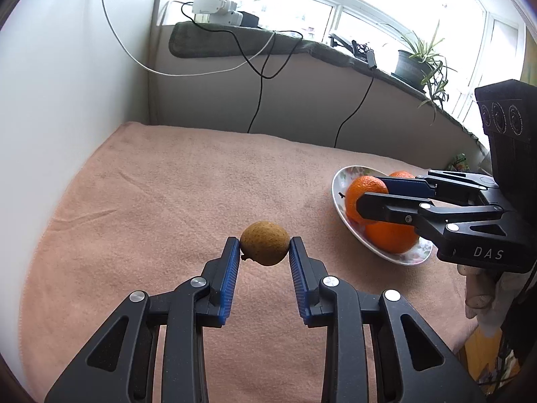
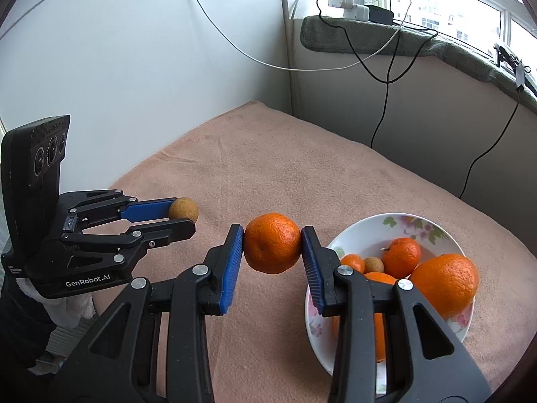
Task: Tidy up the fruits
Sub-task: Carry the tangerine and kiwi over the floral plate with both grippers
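Fruits mostly sit in the bowl (image 2: 352,231) already; my right gripper (image 2: 272,245) pinches a tangerine (image 2: 272,243) beside it, left gripper (image 1: 265,248) clamps a brown fruit (image 1: 265,247) above the blanket (image 1: 151,201). Two drops left, I reckon.

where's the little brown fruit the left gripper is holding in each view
Left wrist view: the small brown fruit sits at lower centre, pinched between the left gripper pads.
Right wrist view: the same fruit is at mid-left, at the tip of the left gripper, left of the orange held by the right gripper.
Shared landmark: the floral bowl of oranges, at right in both views.
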`<state>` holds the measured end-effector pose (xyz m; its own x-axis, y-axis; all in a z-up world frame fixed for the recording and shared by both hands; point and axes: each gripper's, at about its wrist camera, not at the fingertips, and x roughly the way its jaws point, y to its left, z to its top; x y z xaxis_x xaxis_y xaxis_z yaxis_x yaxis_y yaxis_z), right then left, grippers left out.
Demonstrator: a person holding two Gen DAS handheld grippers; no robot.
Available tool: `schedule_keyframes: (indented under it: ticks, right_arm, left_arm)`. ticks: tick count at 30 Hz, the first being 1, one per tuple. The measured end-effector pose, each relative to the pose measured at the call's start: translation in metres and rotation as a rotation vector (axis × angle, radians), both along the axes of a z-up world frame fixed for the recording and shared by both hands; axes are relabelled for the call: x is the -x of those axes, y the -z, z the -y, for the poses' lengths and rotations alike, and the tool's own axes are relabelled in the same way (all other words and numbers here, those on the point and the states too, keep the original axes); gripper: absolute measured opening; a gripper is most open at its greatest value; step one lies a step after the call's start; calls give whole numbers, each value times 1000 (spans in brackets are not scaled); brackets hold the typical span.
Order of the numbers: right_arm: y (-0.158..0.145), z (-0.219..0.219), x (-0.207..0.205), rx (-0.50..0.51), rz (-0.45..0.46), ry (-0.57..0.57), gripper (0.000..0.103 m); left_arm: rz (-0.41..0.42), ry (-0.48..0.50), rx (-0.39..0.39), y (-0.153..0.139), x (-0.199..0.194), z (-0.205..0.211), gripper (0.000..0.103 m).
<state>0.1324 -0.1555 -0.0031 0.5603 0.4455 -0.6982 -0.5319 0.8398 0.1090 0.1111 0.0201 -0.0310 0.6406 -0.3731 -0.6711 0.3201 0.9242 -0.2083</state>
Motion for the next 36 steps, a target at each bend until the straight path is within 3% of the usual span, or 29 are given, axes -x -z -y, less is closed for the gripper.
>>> schedule_keyframes:
  ticks: [17,26,36]
  right_arm:
    - [-30,97,45,-137,103,222,37]
    - [-16,136,57,-179,69,305,37]
    - [-4,147,58,-166,66,337,37]
  left_arm:
    - [41,61,8,-14,-3,42,29]
    - [38,116,17,-16,-15,74,29]
    - [32,145,9,-16,-31,100,29]
